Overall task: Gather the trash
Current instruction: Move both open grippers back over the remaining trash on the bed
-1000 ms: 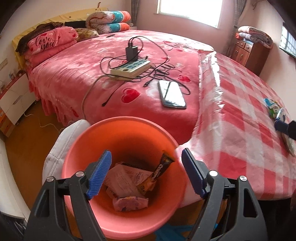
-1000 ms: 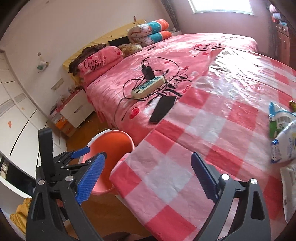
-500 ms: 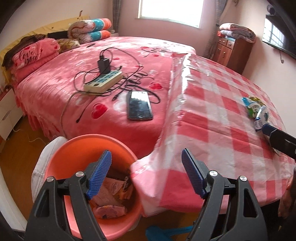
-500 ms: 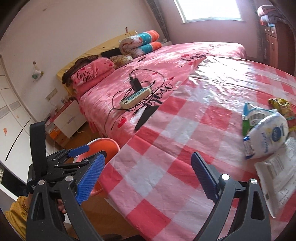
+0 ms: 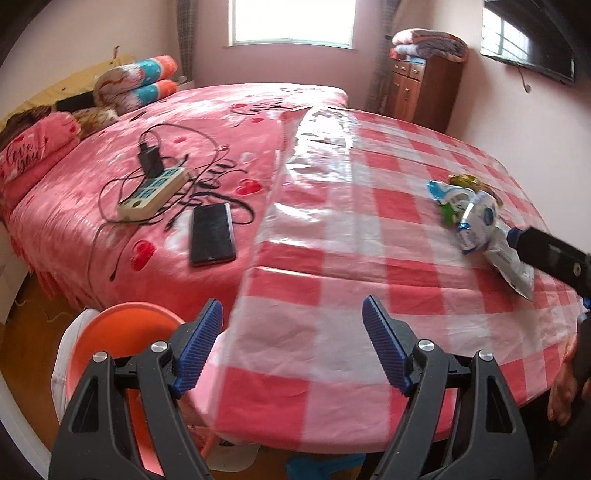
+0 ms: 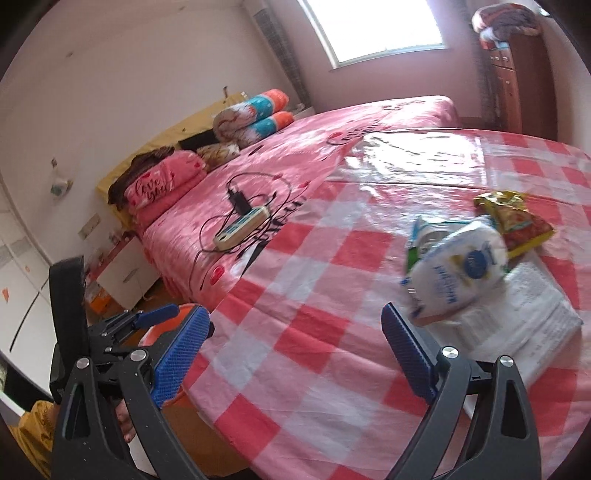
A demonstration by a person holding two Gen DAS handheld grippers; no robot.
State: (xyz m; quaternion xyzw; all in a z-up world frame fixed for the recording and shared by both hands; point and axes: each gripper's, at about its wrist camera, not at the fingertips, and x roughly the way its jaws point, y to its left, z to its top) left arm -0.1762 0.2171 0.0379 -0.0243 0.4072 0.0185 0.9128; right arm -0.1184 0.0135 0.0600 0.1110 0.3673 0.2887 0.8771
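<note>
Where the red-and-white checked tablecloth (image 6: 295, 314) fills the right half of the right wrist view, a small heap of trash lies at the right of the frame: a white pouch with a blue round logo (image 6: 458, 273), a green-and-white wrapper (image 6: 417, 240) tucked behind it, a red-and-yellow snack bag (image 6: 517, 221) beyond, and a flat white printed packet (image 6: 535, 306) beneath. The right gripper (image 6: 295, 350) stands at the bottom of the frame with its blue pads spread wide and nothing between them; its right pad sits just below the white pouch, apart from it. In the left wrist view the same heap appears at right centre, the white pouch (image 5: 476, 225) near a black finger of the other gripper reaching in from the right edge. The left gripper (image 5: 291, 354) fills the bottom of that frame, jaws wide and empty, over the near edge of the cloth. An orange bin (image 5: 110, 339), ringed by a white liner, sits at lower left beside the table edge; its contents are hidden. Beyond, a pink bed (image 5: 184, 147) carries a power strip (image 5: 151, 195) with tangled black cables and a dark phone (image 5: 212, 232). Folded quilts (image 5: 136, 85) lie at upper left, and a wooden cabinet (image 5: 421, 92) stands at upper right beside the window (image 5: 291, 22).
</note>
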